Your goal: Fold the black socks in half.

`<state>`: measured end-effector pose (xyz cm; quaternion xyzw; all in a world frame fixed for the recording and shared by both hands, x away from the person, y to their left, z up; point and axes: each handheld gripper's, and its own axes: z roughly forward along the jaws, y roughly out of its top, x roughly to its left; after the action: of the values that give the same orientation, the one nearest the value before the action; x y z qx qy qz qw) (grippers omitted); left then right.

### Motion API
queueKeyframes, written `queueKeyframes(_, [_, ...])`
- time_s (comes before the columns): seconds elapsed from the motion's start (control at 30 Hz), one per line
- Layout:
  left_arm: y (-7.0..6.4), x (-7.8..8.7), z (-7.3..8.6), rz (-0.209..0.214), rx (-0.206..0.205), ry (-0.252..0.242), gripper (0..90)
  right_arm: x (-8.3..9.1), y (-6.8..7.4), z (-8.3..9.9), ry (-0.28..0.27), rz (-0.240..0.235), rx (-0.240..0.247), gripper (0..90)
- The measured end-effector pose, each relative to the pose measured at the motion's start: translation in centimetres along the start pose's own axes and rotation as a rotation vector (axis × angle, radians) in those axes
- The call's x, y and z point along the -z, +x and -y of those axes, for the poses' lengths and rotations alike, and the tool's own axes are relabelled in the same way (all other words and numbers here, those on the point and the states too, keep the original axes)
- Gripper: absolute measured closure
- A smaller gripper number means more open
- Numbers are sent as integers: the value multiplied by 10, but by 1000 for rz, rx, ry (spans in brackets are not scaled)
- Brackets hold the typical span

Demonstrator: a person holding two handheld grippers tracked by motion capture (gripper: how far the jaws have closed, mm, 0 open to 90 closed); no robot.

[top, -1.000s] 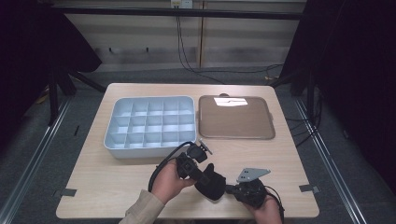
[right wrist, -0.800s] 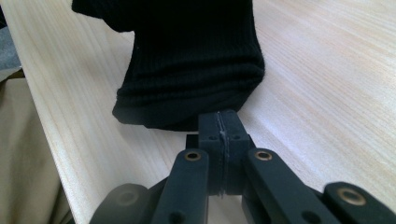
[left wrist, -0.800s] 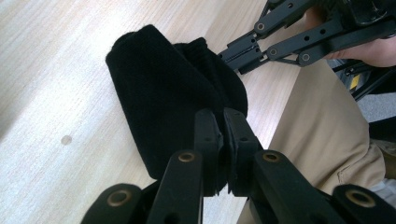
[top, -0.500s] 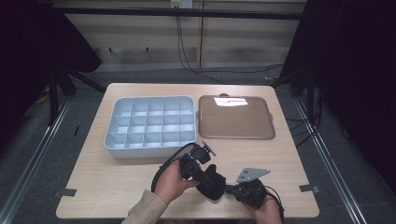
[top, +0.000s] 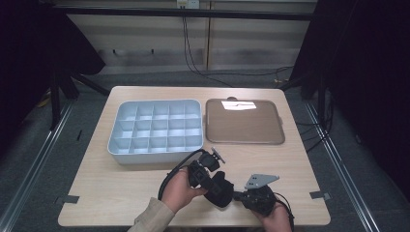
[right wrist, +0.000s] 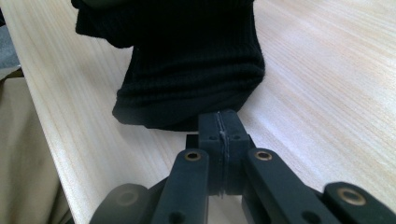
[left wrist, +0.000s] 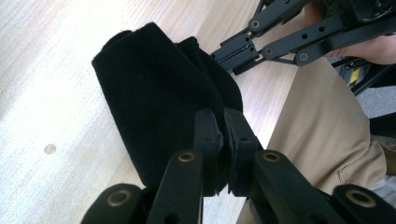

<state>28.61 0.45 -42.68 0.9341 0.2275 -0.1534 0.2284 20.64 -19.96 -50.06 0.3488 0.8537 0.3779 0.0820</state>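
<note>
Wooden table (top: 121,188): two grippers, perhaps one black sock (top: 220,189).

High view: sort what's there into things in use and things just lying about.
In use:
black sock, pinched from both sides
left tool, shut on the sock
right tool, shut on the sock's edge

Lying about:
grey compartment tray, its cells bare
brown flat tray
</note>
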Motion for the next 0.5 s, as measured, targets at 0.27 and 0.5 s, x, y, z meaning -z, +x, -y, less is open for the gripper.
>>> queueKeyframes(0.27, [-3,-3,-1,3,-4,5,853,0,0,0,0,1,-3,891])
queueKeyframes(0.5, [-3,-7,-2,6,-7,11,853,0,1,0,-1,1,-3,891])
